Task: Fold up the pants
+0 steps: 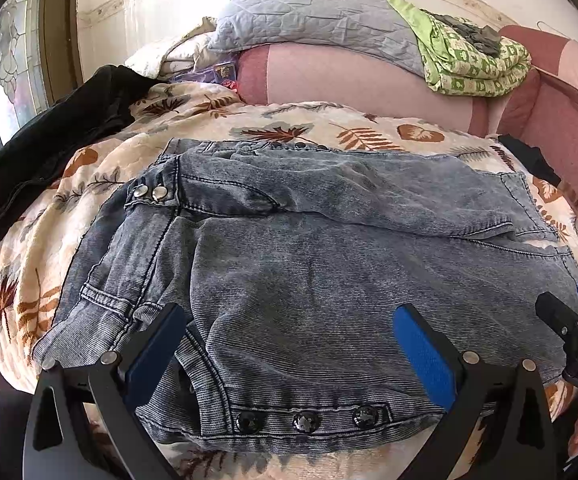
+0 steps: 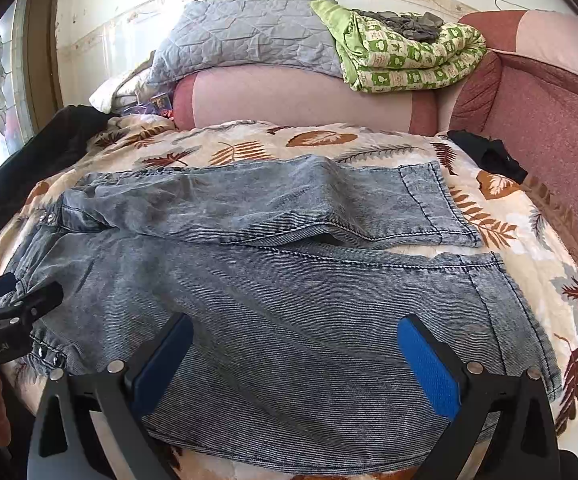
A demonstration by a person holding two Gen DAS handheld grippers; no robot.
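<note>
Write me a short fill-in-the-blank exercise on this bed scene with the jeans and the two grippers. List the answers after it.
1. The grey-blue jeans lie spread on a bedspread printed with ____.
2. Both the left gripper and the right gripper have their fingers ____ above the denim.
3. The pads on the fingers are coloured ____.
4. On the pink bolster at the back rests a folded blanket patterned in ____ and white.

Answers: leaves; open; blue; green

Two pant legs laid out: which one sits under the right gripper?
The near leg, closest to the camera. The open right gripper hovers over it; its hem reaches further right. The far leg lies beyond it, toward the pillows, its cuff ending shorter.
</note>
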